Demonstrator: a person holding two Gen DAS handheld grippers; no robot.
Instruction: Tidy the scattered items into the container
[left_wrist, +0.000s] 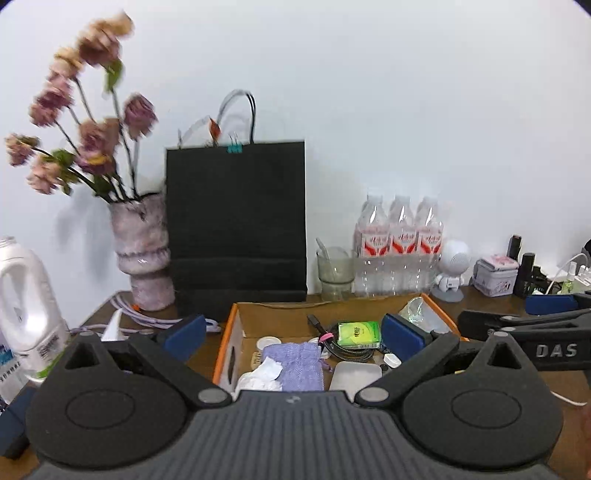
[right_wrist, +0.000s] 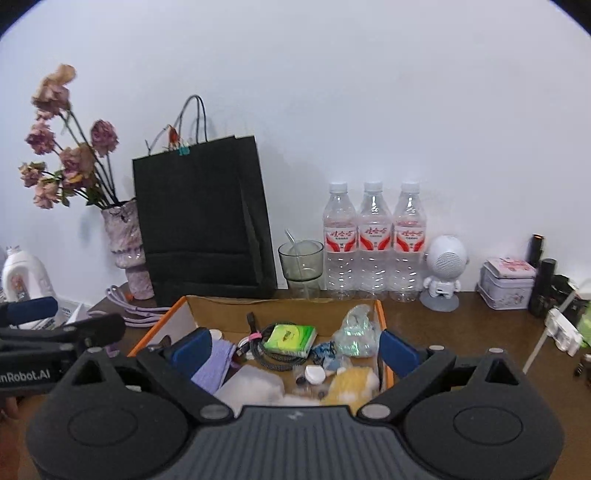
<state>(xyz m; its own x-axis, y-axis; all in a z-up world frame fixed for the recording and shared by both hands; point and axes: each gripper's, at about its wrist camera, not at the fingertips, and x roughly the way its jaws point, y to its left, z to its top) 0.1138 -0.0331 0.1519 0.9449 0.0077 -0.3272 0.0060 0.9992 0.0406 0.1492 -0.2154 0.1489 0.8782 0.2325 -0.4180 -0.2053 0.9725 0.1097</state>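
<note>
An open cardboard box with orange edges (left_wrist: 227, 334) (right_wrist: 380, 314) sits on the brown table and holds several items: a purple pouch (left_wrist: 295, 363) (right_wrist: 214, 365), a green tissue pack (left_wrist: 359, 332) (right_wrist: 290, 336), a coiled black cable (right_wrist: 271, 360), a crinkled clear wrapper (right_wrist: 356, 334), white caps and a yellow-white soft item (right_wrist: 351, 384). My left gripper (left_wrist: 293, 336) is open and empty, held above the box. My right gripper (right_wrist: 295, 349) is open and empty, also above the box. Each gripper shows at the edge of the other's view.
A black paper bag (left_wrist: 236, 225) (right_wrist: 201, 221) stands behind the box. A vase of dried flowers (left_wrist: 142, 254) stands to its left. A glass cup (right_wrist: 301, 266), three water bottles (right_wrist: 373, 240), a white robot speaker (right_wrist: 443, 273) and a tin (right_wrist: 506, 282) line the wall. A white jug (left_wrist: 26, 310) is far left.
</note>
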